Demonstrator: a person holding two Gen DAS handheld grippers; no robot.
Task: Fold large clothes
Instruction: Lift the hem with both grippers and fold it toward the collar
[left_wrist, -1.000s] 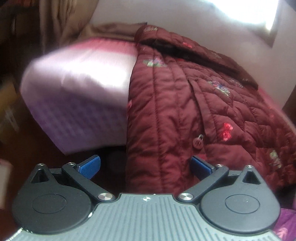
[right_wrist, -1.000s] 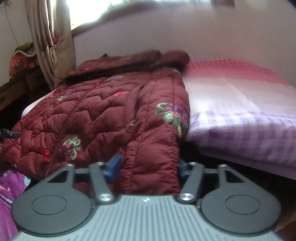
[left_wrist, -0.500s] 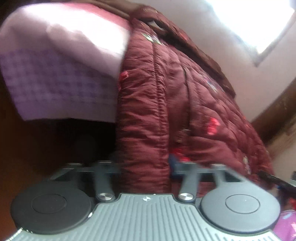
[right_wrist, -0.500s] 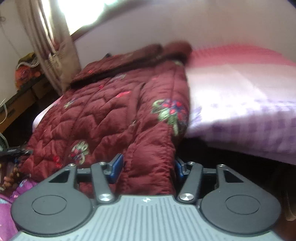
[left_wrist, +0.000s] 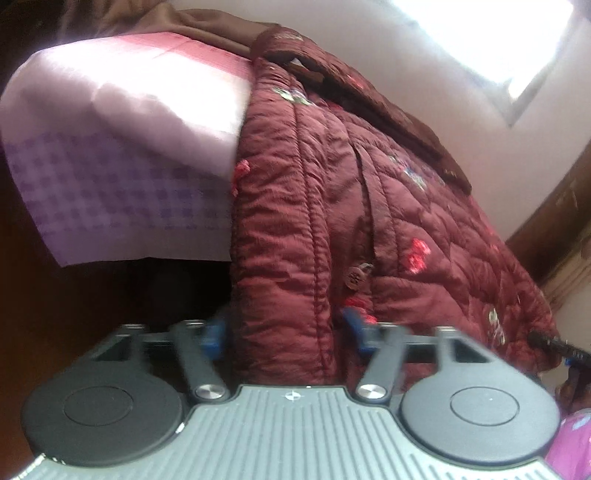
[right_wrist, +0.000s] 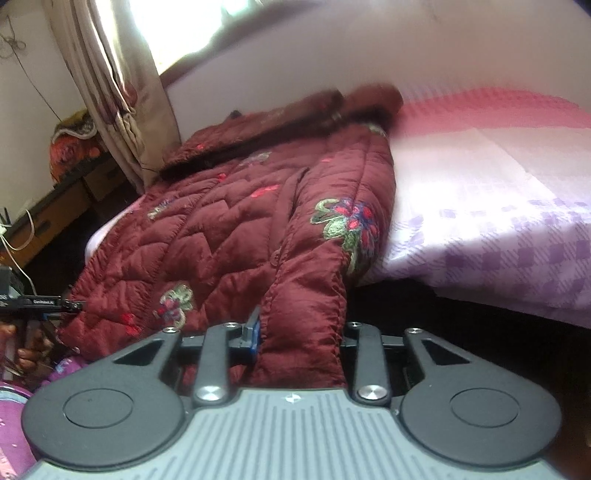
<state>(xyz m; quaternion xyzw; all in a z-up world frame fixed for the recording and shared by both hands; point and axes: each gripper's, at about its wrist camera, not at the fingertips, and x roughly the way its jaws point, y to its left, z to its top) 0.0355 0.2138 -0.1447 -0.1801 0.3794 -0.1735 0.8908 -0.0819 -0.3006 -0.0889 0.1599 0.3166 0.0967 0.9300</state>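
A dark red quilted jacket (left_wrist: 332, 206) with embroidered flowers and a brown fur collar lies across the bed, its hem hanging over the near edge. My left gripper (left_wrist: 284, 328) is shut on the left hem corner, blue pads on each side of the fabric. In the right wrist view the jacket (right_wrist: 236, 229) spreads to the left, and my right gripper (right_wrist: 299, 332) is shut on its right hem corner. The left gripper (right_wrist: 55, 304) shows at that view's left edge.
The bed has a lilac and pink checked sheet (left_wrist: 110, 147), also to the right in the right wrist view (right_wrist: 498, 221). A curtain (right_wrist: 118, 92) and window stand behind. A wooden cabinet (right_wrist: 48, 206) is far left. Purple fabric (right_wrist: 14, 424) lies low at left.
The left gripper went from open in front of the hem to shut on it. The right gripper stayed closed on the hem and lifted slightly; both views tilted.
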